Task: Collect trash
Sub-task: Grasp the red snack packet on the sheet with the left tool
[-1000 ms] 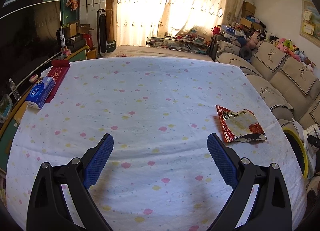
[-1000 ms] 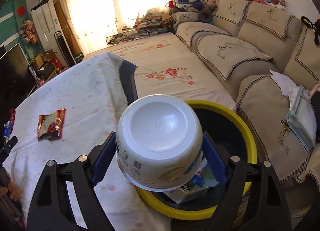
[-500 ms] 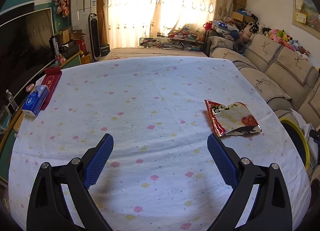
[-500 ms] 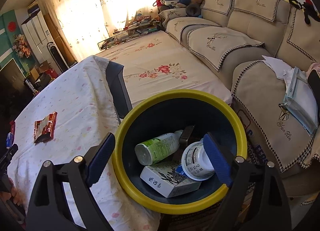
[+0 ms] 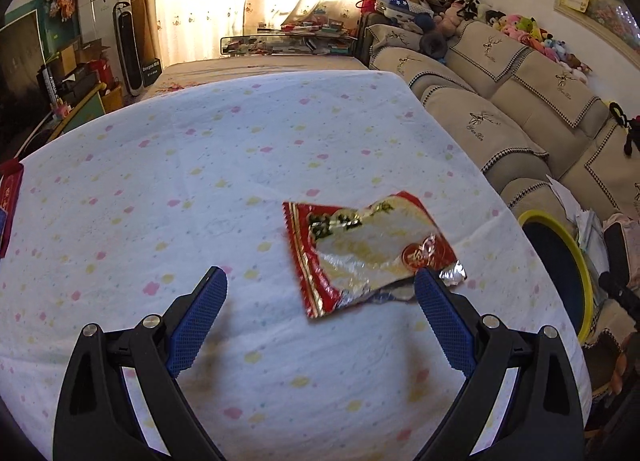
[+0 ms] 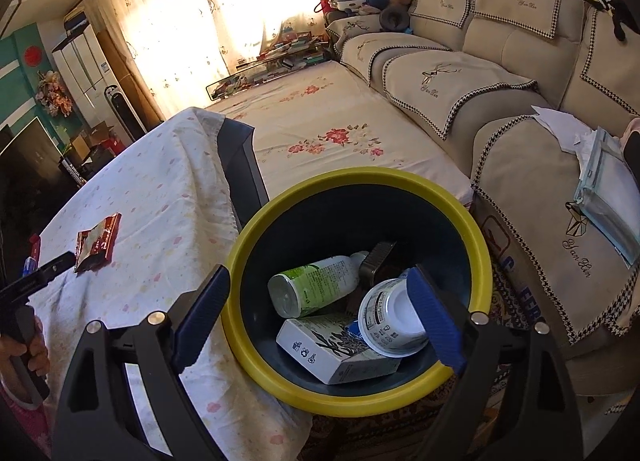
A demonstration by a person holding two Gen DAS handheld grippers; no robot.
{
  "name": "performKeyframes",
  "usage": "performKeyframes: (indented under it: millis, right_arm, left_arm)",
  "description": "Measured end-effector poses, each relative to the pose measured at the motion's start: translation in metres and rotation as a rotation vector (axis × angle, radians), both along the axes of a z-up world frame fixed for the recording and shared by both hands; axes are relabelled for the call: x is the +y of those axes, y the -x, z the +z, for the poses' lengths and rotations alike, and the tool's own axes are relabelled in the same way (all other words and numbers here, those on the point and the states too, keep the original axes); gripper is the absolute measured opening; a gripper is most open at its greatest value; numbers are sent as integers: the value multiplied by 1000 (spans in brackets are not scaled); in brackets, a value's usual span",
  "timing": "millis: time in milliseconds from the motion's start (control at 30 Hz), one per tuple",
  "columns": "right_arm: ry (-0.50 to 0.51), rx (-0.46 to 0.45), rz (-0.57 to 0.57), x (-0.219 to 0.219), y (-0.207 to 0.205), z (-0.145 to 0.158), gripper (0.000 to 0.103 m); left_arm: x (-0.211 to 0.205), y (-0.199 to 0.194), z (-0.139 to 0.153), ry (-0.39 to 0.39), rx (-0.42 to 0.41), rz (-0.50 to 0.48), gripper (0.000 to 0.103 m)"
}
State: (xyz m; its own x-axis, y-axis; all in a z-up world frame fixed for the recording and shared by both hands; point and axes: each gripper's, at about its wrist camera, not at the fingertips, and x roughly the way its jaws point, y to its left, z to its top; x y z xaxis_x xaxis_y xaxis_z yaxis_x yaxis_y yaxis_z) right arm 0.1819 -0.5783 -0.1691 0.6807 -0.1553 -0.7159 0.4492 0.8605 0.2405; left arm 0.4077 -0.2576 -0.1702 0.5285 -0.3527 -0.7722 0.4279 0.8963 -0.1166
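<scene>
Where cloth ends, wrapper (image 5: 366,253) beside bin (image 5: 582,273)

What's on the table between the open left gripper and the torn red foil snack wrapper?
Nothing: in the left wrist view only bare spotted tablecloth lies between the left gripper and the red foil wrapper.

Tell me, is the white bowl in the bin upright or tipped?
Tipped. The white bowl lies on its side in the yellow-rimmed bin, leaning on a carton beside a bottle.
</scene>
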Motion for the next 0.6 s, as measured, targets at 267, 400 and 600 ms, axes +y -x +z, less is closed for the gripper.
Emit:
performKeyframes:
  millis: [267, 400, 600]
  right_arm:
    - [-16, 6, 15, -3, -2, -6, 85]
    - [-24, 10, 14, -5, -2, -9, 85]
    - [-30, 0, 12, -7, 3, -7, 85]
  left_arm:
    - [-18, -39, -11, 11, 93, 27, 92]
    - [-22, -42, -9, -7, 70, 22, 71]
    - [-37, -33, -8, -43, 48, 0, 18]
